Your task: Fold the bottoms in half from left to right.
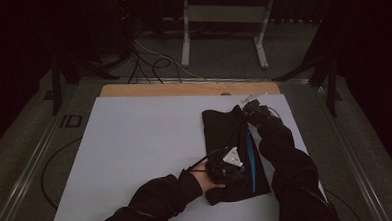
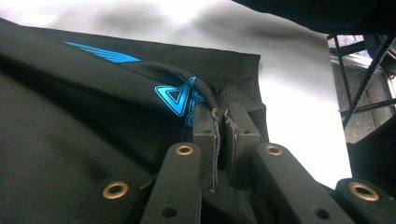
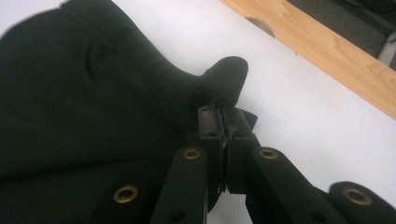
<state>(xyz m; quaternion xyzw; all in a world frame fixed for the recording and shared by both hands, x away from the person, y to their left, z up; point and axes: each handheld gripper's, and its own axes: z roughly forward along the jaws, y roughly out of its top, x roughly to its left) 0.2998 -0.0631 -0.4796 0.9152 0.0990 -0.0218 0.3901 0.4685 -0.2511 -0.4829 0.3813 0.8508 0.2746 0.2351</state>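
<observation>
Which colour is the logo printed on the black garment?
Bright blue logo, clearest in the left gripper view.

garment point(image 1: 225, 134): black fabric with a bright blue stripe and a blue outlined triangle logo point(image 2: 173, 98)
table point(image 1: 135, 148): pale grey-white top, with a light wood strip point(image 3: 327, 51) along the far edge
left gripper point(image 2: 223, 122): black jaws and arms with brass-coloured rivets; a pale grey plate on top in the high view
right gripper point(image 3: 223, 116): black jaws, brass-coloured rivets
sleeves point(image 1: 291, 166): black
floor point(image 1: 221, 54): dark grey, crossed by black cables
</observation>
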